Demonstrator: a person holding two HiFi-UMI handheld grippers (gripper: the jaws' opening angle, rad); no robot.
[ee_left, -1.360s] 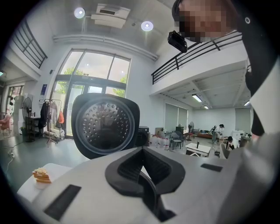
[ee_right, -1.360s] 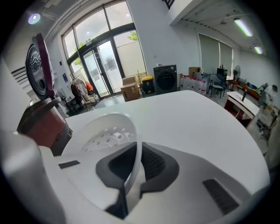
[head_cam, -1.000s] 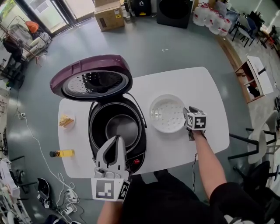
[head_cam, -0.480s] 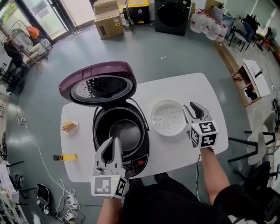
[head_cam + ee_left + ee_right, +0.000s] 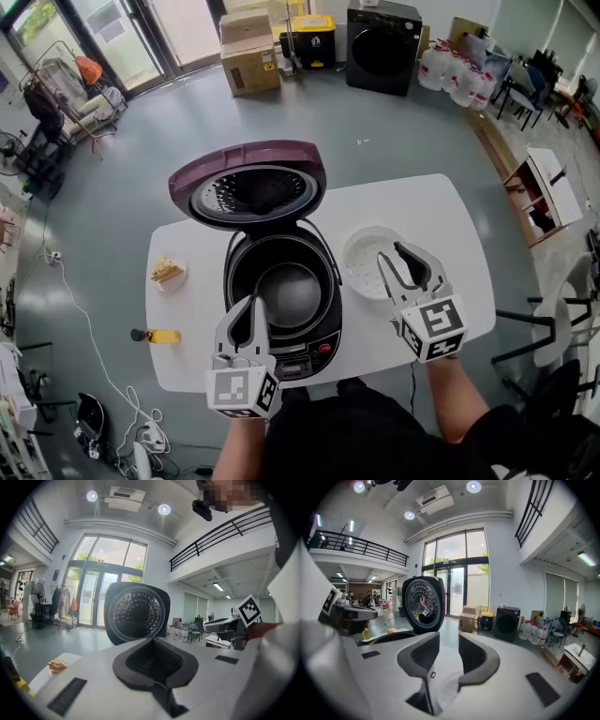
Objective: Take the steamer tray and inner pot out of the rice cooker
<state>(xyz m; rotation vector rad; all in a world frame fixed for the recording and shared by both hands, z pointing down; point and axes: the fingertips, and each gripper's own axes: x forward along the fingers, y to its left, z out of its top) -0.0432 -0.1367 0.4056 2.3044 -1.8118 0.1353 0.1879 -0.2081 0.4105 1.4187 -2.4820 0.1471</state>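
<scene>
At table centre, head view: rice cooker [image 5: 305,349] with lid [image 5: 248,183] raised; inner pot [image 5: 291,295] seated inside.
Right of cooker, head view: steamer tray [image 5: 361,267] resting on table [image 5: 422,211].
Left gripper [image 5: 251,302], head view: over cooker's front rim.
Right gripper [image 5: 391,252], head view: over tray's right part.
Left gripper view: 2 jaws meeting at tips, nothing between.
Right gripper view: 2 jaws apart, gap empty.

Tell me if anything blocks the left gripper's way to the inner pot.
Nothing visible does. The lid stands raised behind the rice cooker. The steamer tray lies out on the table to the cooker's right. The inner pot sits uncovered in the cooker, just beyond the left gripper's closed tips.
</scene>
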